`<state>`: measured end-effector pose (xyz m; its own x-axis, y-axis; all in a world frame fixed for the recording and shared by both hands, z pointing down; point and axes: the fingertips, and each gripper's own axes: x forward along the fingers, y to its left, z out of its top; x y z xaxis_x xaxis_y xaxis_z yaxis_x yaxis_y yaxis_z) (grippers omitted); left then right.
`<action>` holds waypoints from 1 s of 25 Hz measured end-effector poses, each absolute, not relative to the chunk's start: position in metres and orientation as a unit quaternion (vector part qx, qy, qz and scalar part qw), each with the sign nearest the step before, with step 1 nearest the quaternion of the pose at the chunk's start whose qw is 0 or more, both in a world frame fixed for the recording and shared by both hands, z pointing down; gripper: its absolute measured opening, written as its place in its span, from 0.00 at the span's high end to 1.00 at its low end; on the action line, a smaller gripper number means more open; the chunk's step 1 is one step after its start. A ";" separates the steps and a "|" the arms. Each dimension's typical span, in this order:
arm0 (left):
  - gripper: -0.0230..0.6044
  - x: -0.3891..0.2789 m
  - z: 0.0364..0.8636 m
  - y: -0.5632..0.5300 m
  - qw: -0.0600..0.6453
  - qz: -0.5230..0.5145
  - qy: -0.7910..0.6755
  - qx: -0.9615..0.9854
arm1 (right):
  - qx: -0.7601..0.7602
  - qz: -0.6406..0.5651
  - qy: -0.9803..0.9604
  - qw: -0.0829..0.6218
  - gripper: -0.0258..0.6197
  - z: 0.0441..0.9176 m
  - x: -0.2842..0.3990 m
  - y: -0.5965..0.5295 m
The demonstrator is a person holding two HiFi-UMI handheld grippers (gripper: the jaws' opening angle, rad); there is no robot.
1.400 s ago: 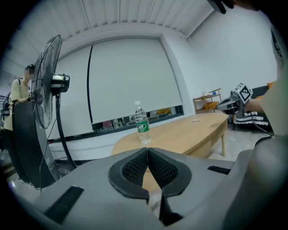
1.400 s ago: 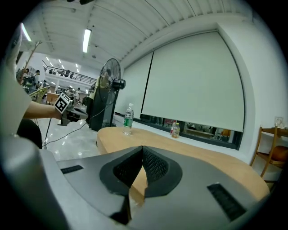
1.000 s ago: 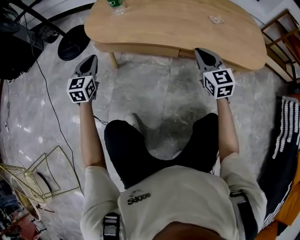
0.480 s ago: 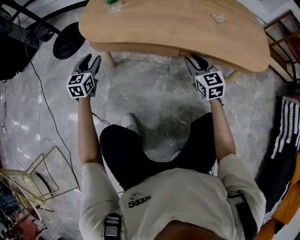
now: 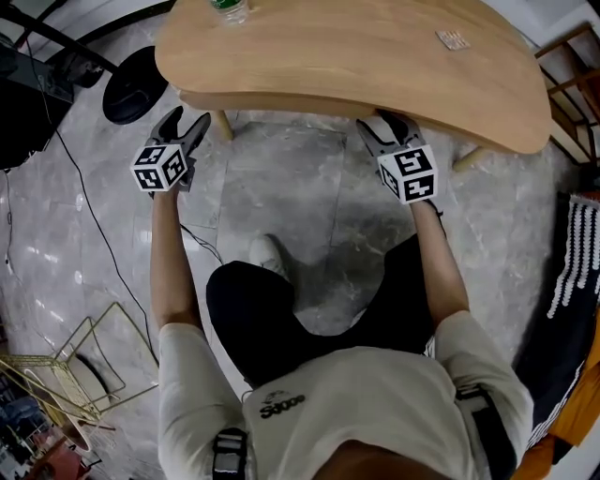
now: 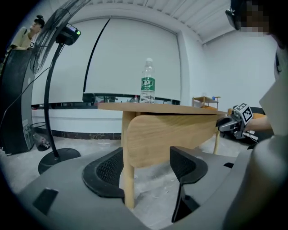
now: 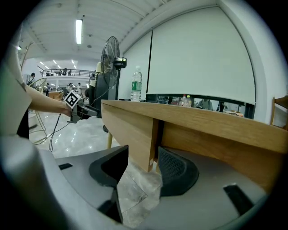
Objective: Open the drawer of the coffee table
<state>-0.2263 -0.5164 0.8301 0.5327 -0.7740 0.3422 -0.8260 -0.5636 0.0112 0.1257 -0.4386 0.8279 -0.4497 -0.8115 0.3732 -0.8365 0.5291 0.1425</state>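
The light wooden coffee table [image 5: 375, 47] fills the top of the head view, with its drawer front [image 5: 272, 98] under the near edge. My left gripper [image 5: 186, 122] is open at the drawer's left end. In the left gripper view the jaws [image 6: 146, 166] stand either side of a table leg [image 6: 128, 184], below the rounded panel end [image 6: 162, 134]. My right gripper [image 5: 386, 122] is open at the drawer's right end. That end of the panel [image 7: 135, 130] stands between the pads [image 7: 176, 170] without touching them. Both pairs of jaws have just been opening.
A water bottle [image 5: 230, 9] and a small flat item [image 5: 453, 39] are on the tabletop. A standing fan's black base [image 5: 136, 84] is on the floor left of the table, with a cable trailing from it. A gold wire chair [image 5: 75, 366] stands at the lower left, a wooden frame [image 5: 567, 66] at the right.
Both grippers went from shut to open and moved in toward the table's near edge. The right one now reaches under the edge at the drawer's end.
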 end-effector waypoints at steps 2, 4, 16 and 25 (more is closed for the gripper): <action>0.44 -0.225 0.832 -0.523 0.079 0.152 -0.447 0.878 | 0.488 0.029 -0.848 0.202 0.67 0.829 0.121 -0.442; 0.44 -0.225 0.834 -0.531 0.074 0.155 -0.440 0.882 | 0.494 0.031 -0.845 0.204 0.66 0.830 0.119 -0.444; 0.50 -0.215 0.833 -0.540 0.084 0.120 -0.435 0.889 | 0.523 0.056 -0.824 0.212 0.79 0.829 0.127 -0.451; 0.51 -0.221 0.832 -0.522 0.095 0.131 -0.441 0.883 | 0.518 0.063 -0.826 0.213 0.80 0.827 0.123 -0.433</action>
<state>-0.2213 -0.5216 0.8320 0.5768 -0.7540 0.3142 -0.8036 -0.5929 0.0524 0.1227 -0.4325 0.8274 -0.3731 -0.8288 0.4170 -0.8823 0.4560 0.1170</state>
